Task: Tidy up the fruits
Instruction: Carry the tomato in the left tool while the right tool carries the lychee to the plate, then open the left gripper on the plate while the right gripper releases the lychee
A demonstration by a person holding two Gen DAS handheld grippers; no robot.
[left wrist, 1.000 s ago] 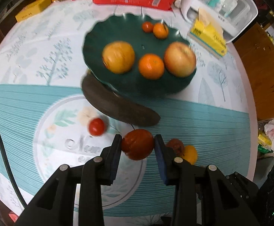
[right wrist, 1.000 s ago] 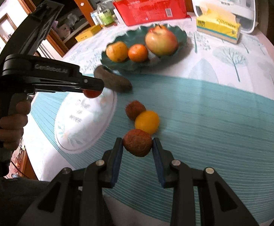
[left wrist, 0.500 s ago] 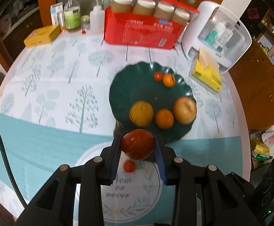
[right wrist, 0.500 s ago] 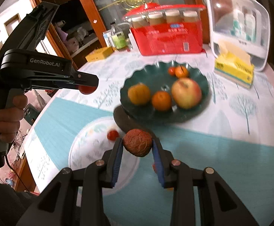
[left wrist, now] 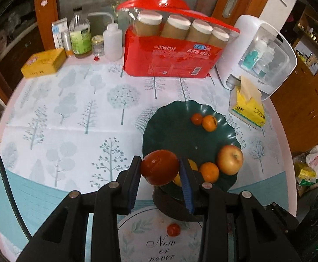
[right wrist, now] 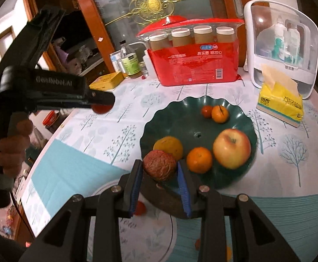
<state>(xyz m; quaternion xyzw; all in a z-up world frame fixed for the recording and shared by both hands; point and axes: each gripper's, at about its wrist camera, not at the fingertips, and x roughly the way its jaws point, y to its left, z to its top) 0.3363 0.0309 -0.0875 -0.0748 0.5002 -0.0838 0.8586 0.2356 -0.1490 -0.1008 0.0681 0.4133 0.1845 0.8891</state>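
Note:
My left gripper (left wrist: 160, 168) is shut on a smooth red fruit (left wrist: 159, 166) and holds it above the near left rim of the dark green plate (left wrist: 172, 126). My right gripper (right wrist: 160, 170) is shut on a wrinkled brown fruit (right wrist: 160, 167), high above the plate's near edge (right wrist: 180, 113). The plate holds an apple (right wrist: 232, 148), a yellow fruit (right wrist: 168, 147), an orange (right wrist: 199, 159) and two small orange fruits (right wrist: 220, 114). The left gripper also shows in the right wrist view (right wrist: 102, 103). A dark long fruit (left wrist: 172, 205) lies under the plate's near rim.
A small red tomato (left wrist: 173, 229) lies on the round mat (left wrist: 141, 240). A red jar pack (left wrist: 169, 59), a white case (left wrist: 263, 54), a yellow tissue pack (left wrist: 248, 107), bottles (left wrist: 80, 37) and a yellow box (left wrist: 43, 63) stand at the back.
Both grippers have risen from the table with their fruits and moved toward the plate. The plate now sits lower and smaller in both views.

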